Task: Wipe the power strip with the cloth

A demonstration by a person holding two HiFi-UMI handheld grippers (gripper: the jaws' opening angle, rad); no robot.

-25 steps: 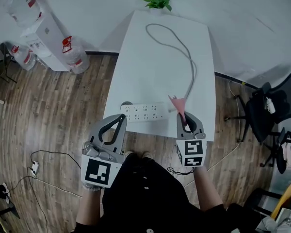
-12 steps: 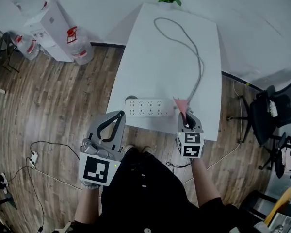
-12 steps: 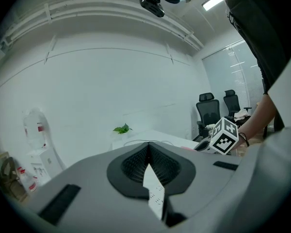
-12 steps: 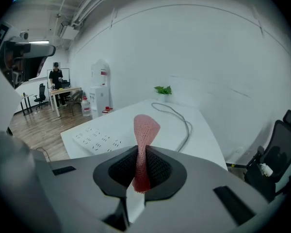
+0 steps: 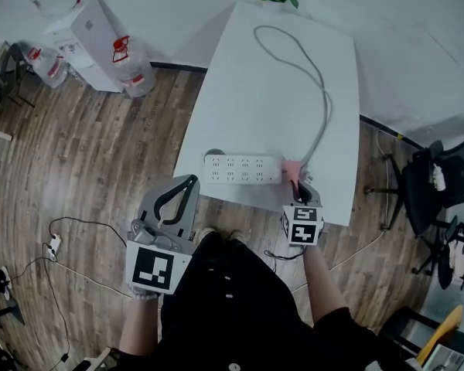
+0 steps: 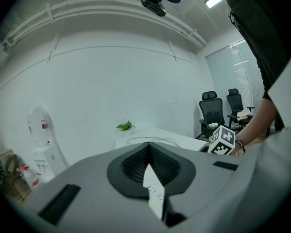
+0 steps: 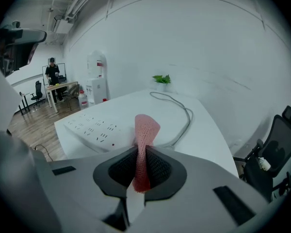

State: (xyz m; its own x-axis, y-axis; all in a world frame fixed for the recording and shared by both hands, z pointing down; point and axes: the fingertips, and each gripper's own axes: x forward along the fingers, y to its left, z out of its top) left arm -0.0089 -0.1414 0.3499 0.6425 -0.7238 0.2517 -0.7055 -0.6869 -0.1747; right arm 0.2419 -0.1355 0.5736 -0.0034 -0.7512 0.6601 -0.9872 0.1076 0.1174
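The right gripper (image 7: 142, 149) pinches the pink cloth (image 7: 146, 127), whose free end rises just beside the cable end of the white power strip (image 5: 243, 168), near the table's (image 5: 278, 91) front edge. The left gripper (image 5: 191, 182) hangs off the table, jaws pressed together on nothing. Water jugs (image 5: 130, 74) stand on the floor by the dispenser (image 5: 85, 25); how full they are cannot be told

The cloth (image 7: 146, 130) is coarse mesh, the power strip (image 5: 243, 168) smooth plastic, the table (image 5: 271, 107) matt.
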